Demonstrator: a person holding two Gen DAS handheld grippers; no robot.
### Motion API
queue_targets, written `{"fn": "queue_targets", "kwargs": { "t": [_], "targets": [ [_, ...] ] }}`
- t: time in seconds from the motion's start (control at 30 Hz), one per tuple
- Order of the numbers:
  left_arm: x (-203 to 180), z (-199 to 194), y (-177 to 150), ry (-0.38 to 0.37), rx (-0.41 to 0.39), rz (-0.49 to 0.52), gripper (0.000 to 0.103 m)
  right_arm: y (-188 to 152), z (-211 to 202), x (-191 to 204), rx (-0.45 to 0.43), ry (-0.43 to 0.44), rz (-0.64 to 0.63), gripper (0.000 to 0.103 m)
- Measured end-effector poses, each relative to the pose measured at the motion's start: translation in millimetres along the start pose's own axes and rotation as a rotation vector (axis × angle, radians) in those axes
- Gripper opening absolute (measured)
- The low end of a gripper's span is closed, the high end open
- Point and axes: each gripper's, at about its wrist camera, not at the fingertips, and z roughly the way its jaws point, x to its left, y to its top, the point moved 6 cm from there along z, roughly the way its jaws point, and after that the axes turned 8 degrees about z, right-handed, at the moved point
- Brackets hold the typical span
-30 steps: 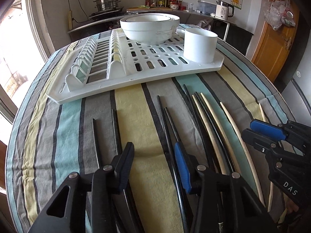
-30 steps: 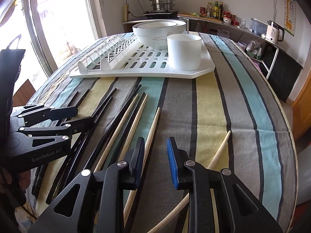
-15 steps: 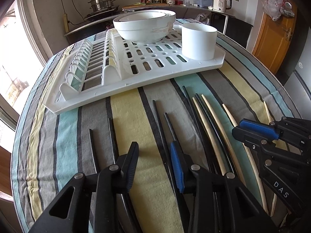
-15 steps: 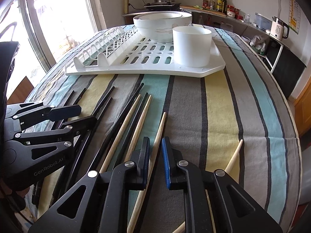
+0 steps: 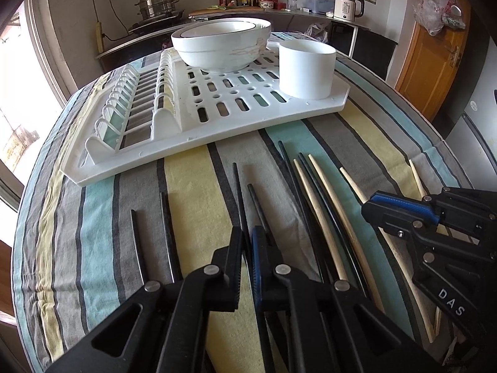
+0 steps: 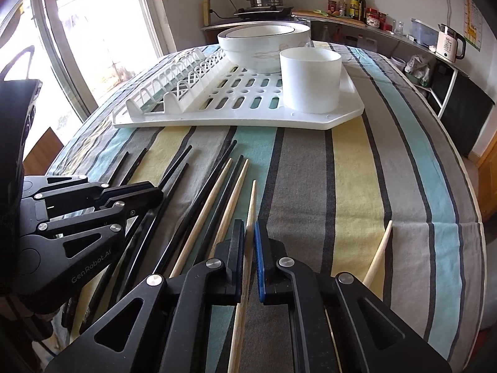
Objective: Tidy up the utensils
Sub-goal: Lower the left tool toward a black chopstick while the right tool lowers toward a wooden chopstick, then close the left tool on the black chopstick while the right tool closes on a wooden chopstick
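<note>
Both claws are pinched shut on chopsticks on the near side of the white drying rack (image 5: 264, 124). Left claw (image 5: 247, 242) has its pads closed on a black chopstick (image 5: 237, 192) whose tip points toward the rack; a second black one (image 5: 257, 205) lies just beside it. Right claw (image 6: 249, 239) is clamped on a pale wooden chopstick (image 6: 252, 202) that runs between its pads and on toward the rack.

The rack sits on the striped cloth of the counter (image 6: 357, 171). On its slotted flat part stand two containers. A white cylindrical cup (image 5: 307, 71) stands upright at the rack's right corner, close to the near edge; its inside cannot be seen from either view. Behind and left of the cup, touching or nearly touching it, are stacked white bowls (image 5: 222, 45) with a dark rim line, one nested in another; what the upper bowl holds cannot be told. The rack's ribbed plate slots (image 5: 130, 115) take up its left part, with only the cloth showing through.

The remaining chopsticks (image 6: 217, 192), black and wooden mixed, lie loose on the cloth in front of the rack, most pointing roughly toward it. One more wooden chopstick (image 6: 377, 251) lies well apart to the right of the others.
</note>
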Motion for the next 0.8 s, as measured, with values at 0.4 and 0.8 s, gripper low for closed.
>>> {"fn": "queue_targets", "kwargs": {
  "t": [0.4,0.8],
  "targets": [
    [12,-43,12,-0.069,-0.127,-0.053,0.006,16,-23,-1,-0.047,0.109,0.031,0.006],
    [8,-7,5,-0.06,0.006,-0.044,0.006,12,5,-15,0.039,0.037,0.038,0.007]
  ]
}}
